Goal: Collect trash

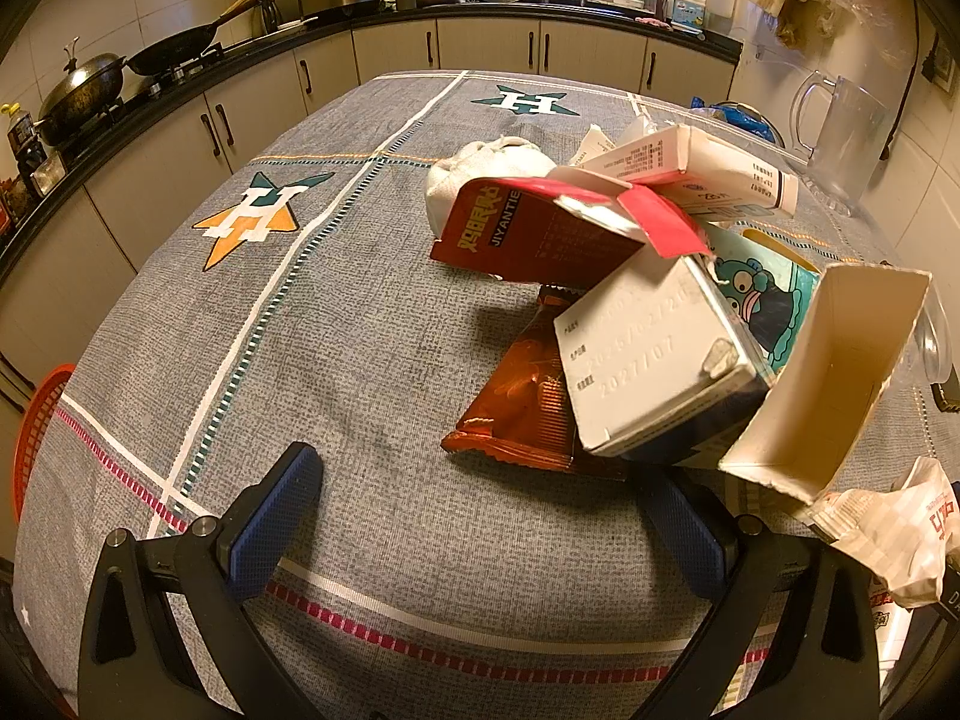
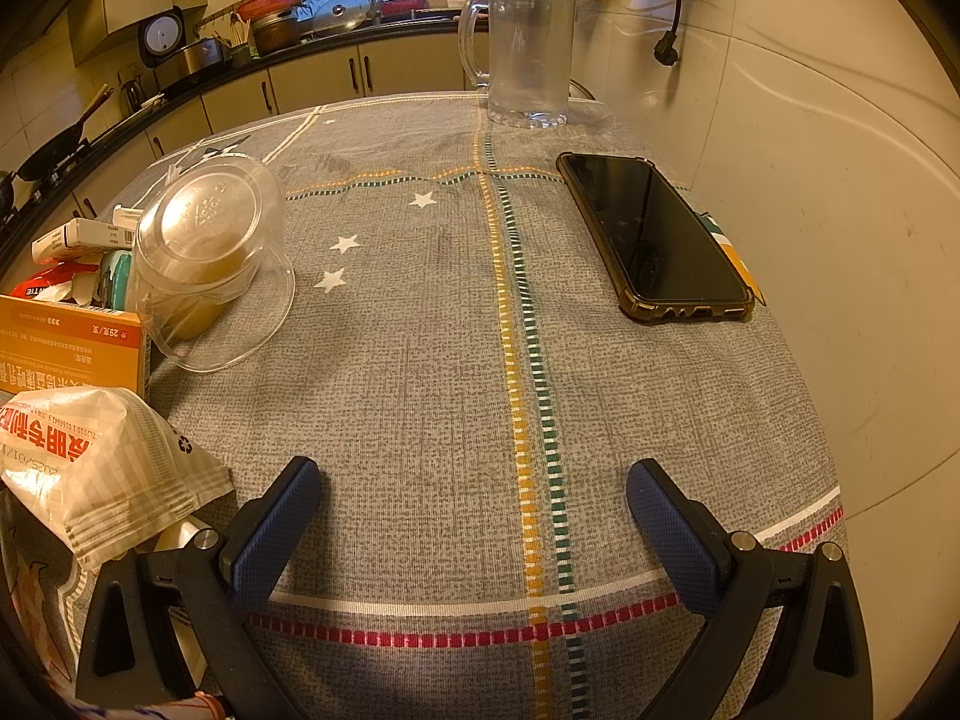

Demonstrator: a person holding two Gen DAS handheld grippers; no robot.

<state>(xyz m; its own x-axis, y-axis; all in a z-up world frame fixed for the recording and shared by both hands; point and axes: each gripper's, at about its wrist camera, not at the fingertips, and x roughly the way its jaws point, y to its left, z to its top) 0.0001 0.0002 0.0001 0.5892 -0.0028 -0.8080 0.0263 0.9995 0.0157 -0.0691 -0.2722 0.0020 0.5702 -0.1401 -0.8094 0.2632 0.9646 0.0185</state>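
A grey patterned cloth covers the counter, which fills both views, with kitchen cabinets along its far side. The trash lies heaped on the right of the left wrist view: a red carton leans on a white crumpled cloth at the far end, a long white carton rests across the top, and a white-and-blue box sits tilted over an orange foil wrapper that lies flat on the cloth. Nearest, an open-ended cardboard box points its mouth at the camera; nothing shows inside it. A crumpled white paper wrapper sits just beside the right finger of the left tool, whose fingers are spread wide over bare cloth, holding nothing. In the right wrist view the heap sits at the left edge, where a clear plastic tub lies on its side against an orange box, with a smaller brownish cup nested within. A clear glass mug stands upright at the far edge; whether it holds any liquid I cannot tell. A dark phone lies flat to the right. The right tool is likewise spread and unladen, with the paper wrapper just beside its left finger.
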